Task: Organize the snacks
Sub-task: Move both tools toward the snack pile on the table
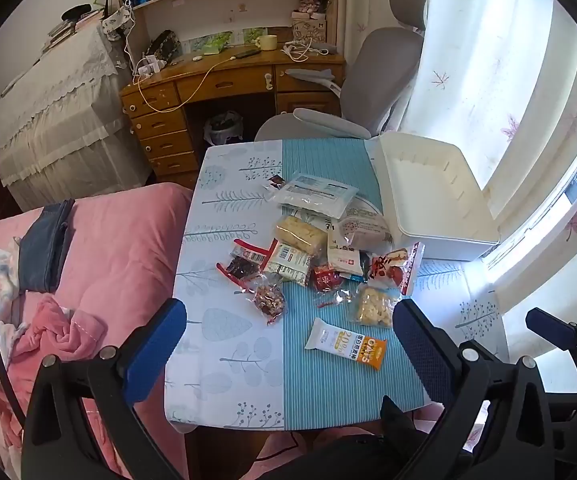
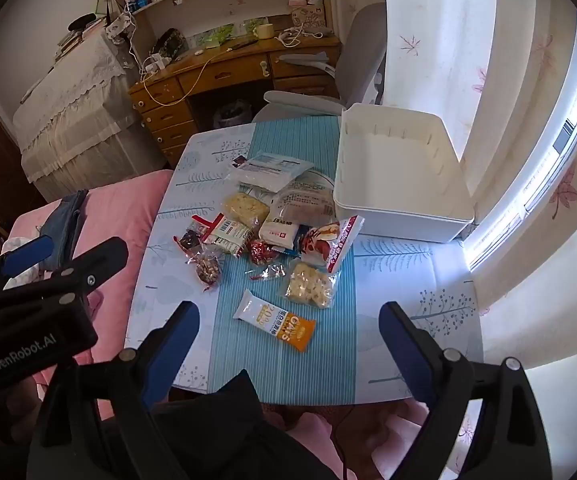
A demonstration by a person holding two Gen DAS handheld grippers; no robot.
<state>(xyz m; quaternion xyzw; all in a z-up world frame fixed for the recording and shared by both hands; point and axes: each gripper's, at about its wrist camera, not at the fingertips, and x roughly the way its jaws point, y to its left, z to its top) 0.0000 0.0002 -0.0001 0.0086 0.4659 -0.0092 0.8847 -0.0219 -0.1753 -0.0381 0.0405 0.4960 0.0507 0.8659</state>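
My left gripper [image 1: 288, 344] is wide open and holds nothing. My right gripper [image 2: 290, 338] is wide open too, with nothing in it. Both hang above the near edge of the worktop [image 2: 408, 280]. The snacks [image 2: 256, 216] lie in a heap in the middle of the worktop. An orange and white oat bar [image 2: 276, 326] lies alone, nearest to me. The white box [image 2: 400, 216] sits open and empty at the far right corner, just beside the heap.
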